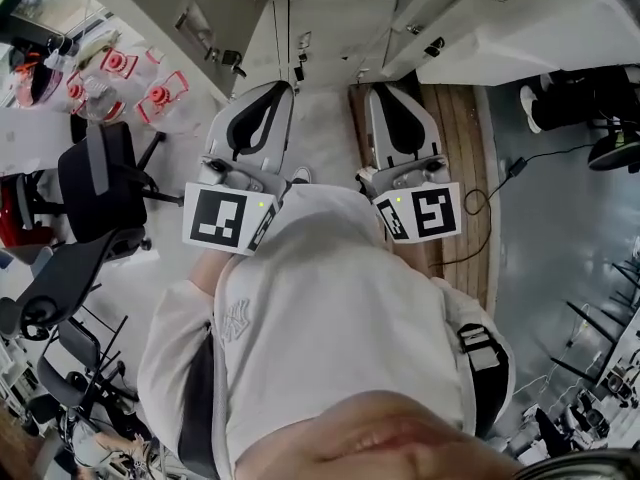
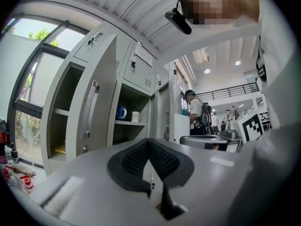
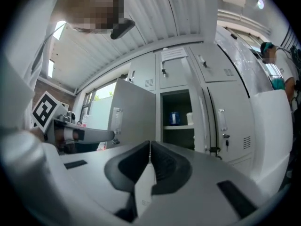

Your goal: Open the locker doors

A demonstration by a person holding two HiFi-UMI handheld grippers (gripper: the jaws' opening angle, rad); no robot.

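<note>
Position: the person stands facing the bank of grey lockers (image 1: 330,28), both claws held out in front, well short of any door.

Left claw (image 2: 149,144): clenched, pads meeting at the tips, nothing between them.
Right claw (image 3: 150,147): clenched too, and empty.

Locker state, from the right gripper view:
- Middle compartment (image 3: 178,140) stands open. A blue mug (image 3: 174,118) and a white cup (image 3: 189,118) sit on its shelf.
- An open door (image 3: 134,114) hangs swung out just left of that compartment.
- Tall door (image 3: 237,121) to the right of it is still shut, with a vertical handle (image 3: 221,119) near its left edge and a key (image 3: 226,143) in the lock below.
- Small upper doors (image 3: 175,72) look shut, keys in place.

The left gripper view adds a further compartment (image 2: 59,121) open at the far left, beside another swung-out door (image 2: 91,109).

Step in hand: between doors, I judge. The left part of the bank is done; the shut tall door on the right looks like the next candidate, then perhaps the upper row.

Next move calls for: releasing the right claw, carrying it forward and right to the vertical handle, closing on it squarely, then pulling toward the body. The handle sits on the left edge, so the hinge is likely on the right and the pull should arc rightward. The key may need a turn first; whether it is locked I cannot tell.
</note>
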